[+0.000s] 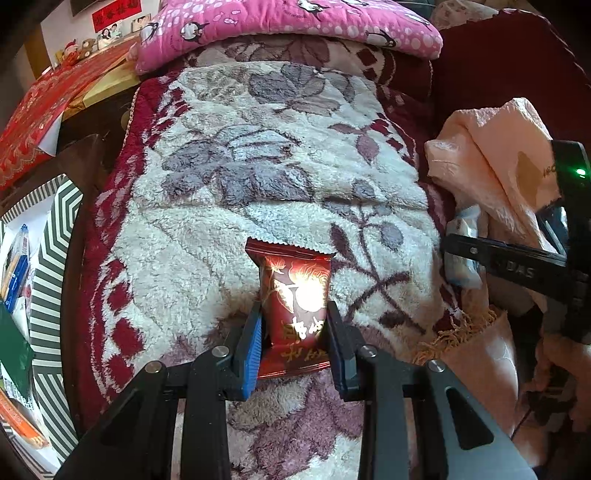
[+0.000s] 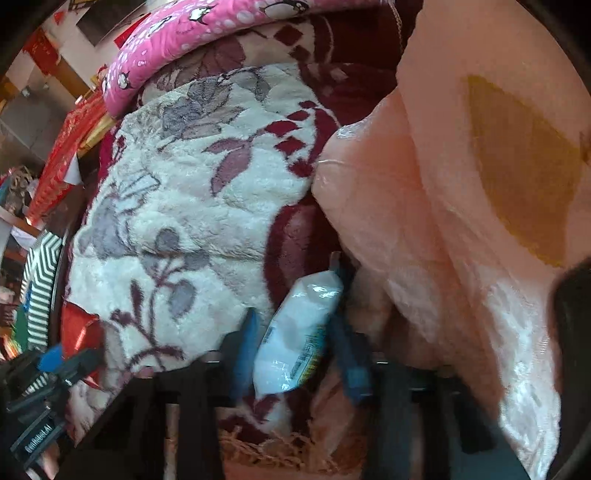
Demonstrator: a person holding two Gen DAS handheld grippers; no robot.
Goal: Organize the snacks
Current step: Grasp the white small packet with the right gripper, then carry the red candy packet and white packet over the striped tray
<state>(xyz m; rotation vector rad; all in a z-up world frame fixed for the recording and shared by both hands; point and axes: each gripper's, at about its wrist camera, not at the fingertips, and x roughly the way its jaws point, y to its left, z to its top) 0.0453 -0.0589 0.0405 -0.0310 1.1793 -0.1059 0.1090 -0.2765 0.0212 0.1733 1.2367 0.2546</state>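
So the left tongs (image 1: 294, 334) are clamped on a dark red snack packet (image 1: 293, 295), blue pads pressing it from both sides. The packet sticks out forward between the fingers, crimped top edge pointing away, with gold lettering and a big glare spot on its face. Under it is a fluffy floral blanket (image 1: 258, 166), cream with grey-purple leaves and a dark red border.

Over on the right, the right tongs (image 2: 295, 343) are closed around a white snack packet (image 2: 297, 332), which sits tilted between the blue pads with its top leaning right. That view is pretty blurry, so the print on the wrapper can't be read. It sits right at the edge where the blanket meets a peach-pink fabric (image 2: 461, 221) with a mustard-yellow patch on it. The left wrist view catches the same right tongs (image 1: 460, 254) from the side, white packet pinched at the tip, just beside the peach fabric.

Far left in the left wrist view there's a striped green-and-white box (image 1: 48, 280), open, with a few packages inside, well apart from the red packet. A pink penguin-print pillow (image 1: 277, 29) lies along the far end of the blanket, and a red cloth (image 1: 40, 107) covers something beyond that on the left.
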